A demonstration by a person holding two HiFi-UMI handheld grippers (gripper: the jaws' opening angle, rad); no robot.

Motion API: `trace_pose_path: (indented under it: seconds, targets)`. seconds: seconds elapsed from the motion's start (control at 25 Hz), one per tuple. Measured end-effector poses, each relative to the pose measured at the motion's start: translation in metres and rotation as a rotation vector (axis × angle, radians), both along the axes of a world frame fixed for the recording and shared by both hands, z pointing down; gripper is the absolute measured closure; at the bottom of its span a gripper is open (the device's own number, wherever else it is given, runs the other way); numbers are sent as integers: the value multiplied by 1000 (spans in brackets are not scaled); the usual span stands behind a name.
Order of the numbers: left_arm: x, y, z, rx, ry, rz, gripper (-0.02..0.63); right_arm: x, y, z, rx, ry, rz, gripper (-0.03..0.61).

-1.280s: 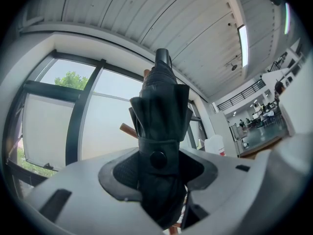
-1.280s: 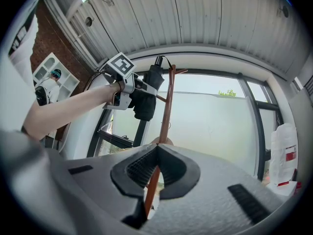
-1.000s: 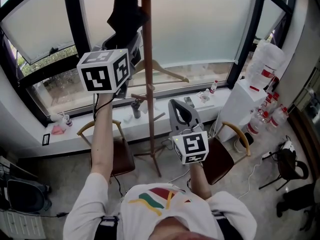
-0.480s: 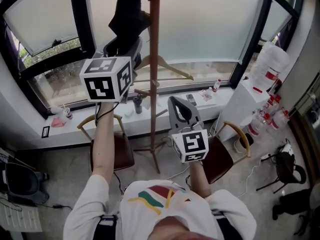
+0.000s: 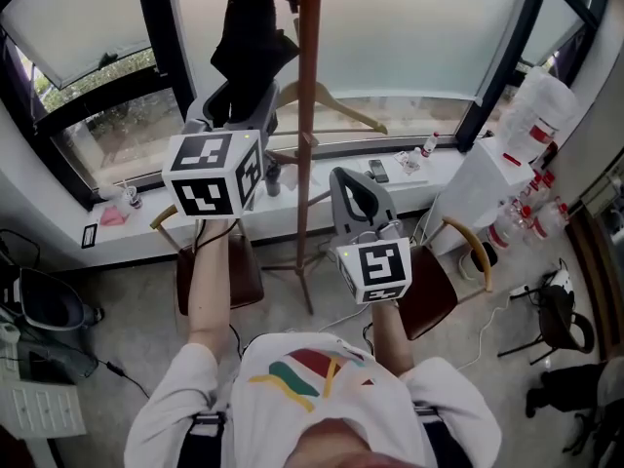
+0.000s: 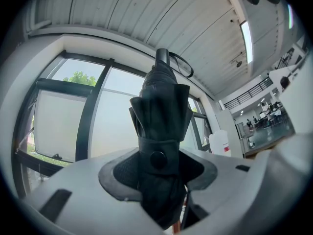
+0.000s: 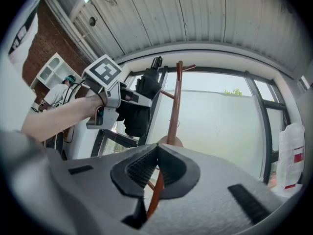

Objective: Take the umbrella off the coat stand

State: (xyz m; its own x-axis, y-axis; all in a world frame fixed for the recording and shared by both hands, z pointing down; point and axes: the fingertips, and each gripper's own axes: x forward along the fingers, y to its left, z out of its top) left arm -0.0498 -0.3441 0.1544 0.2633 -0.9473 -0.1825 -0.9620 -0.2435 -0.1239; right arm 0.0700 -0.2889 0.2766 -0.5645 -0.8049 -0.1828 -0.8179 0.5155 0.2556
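Note:
A folded black umbrella (image 5: 250,42) stands upright between the jaws of my left gripper (image 5: 237,105), which is shut on its lower part near the snap strap (image 6: 157,156). Its handle and wrist loop (image 6: 171,61) point up, and the loop touches no peg in the left gripper view. The umbrella is just left of the brown wooden coat stand (image 5: 309,115). In the right gripper view the umbrella (image 7: 145,94) shows left of the stand's pole (image 7: 175,102). My right gripper (image 5: 351,198) is lower, in front of the pole, shut and empty.
A wooden hanger (image 5: 336,113) hangs on the stand. Two chairs (image 5: 222,273) (image 5: 441,295) flank its base. The window sill (image 5: 409,178) carries small bottles. A white water dispenser (image 5: 487,183) with jugs is at the right; bags lie on the floor at the left.
My left gripper has come down with the umbrella in it, staying left of the stand. The right gripper has kept its place.

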Motion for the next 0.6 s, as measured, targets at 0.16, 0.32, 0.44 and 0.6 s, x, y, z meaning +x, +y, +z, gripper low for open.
trace_pose_path:
  seconds: [0.16, 0.32, 0.44, 0.6]
  targets:
    - [-5, -1, 24, -20, 6, -11, 407, -4, -5, 4, -4, 12, -2, 578]
    - [-7, -3, 45, -35, -13, -24, 407, -9, -10, 6, -8, 11, -6, 578]
    - [-5, -2, 59, -18, -3, 0, 407, -14, -13, 9, -12, 13, -10, 578]
    - [-3, 0, 78, -6, 0, 9, 407, -19, -17, 15, -23, 16, -9, 578]
